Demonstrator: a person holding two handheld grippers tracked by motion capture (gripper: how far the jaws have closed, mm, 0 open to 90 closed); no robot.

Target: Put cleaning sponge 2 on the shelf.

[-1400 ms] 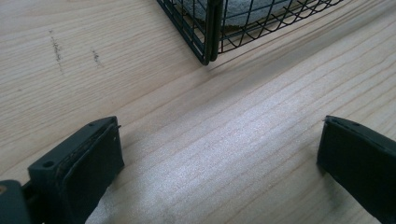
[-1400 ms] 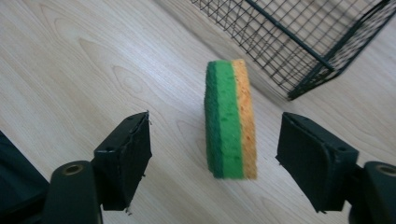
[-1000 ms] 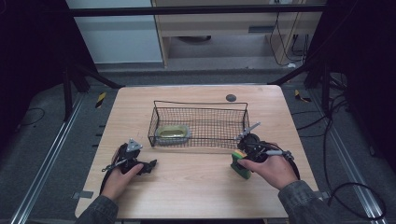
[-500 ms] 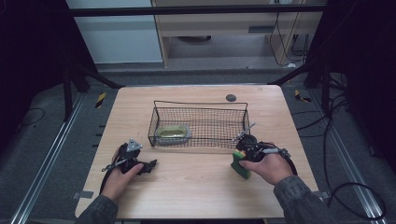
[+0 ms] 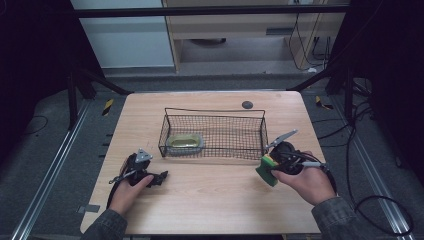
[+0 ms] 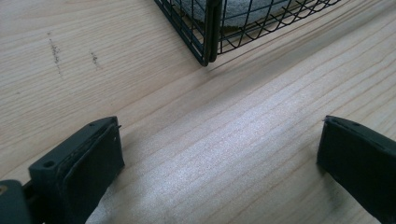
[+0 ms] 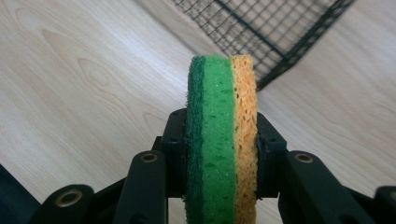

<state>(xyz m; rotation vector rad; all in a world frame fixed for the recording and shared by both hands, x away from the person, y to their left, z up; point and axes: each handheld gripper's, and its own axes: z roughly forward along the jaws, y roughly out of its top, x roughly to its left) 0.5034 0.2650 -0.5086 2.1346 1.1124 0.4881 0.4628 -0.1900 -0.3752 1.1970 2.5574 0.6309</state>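
A: Going left to right, what's where?
B: The left gripper (image 5: 161, 177) rests near-left on the table (image 5: 210, 200), jaws wide, holding nothing.
A: And the basket (image 5: 215, 116)?
B: Mid-table, a sponge (image 5: 185, 143) in its left end.
A: The right gripper (image 7: 219, 154)?
B: Its jaws have just closed on the green-and-yellow sponge (image 7: 222, 140), held on edge. The basket lies far-left of it, close by. No readable writing.
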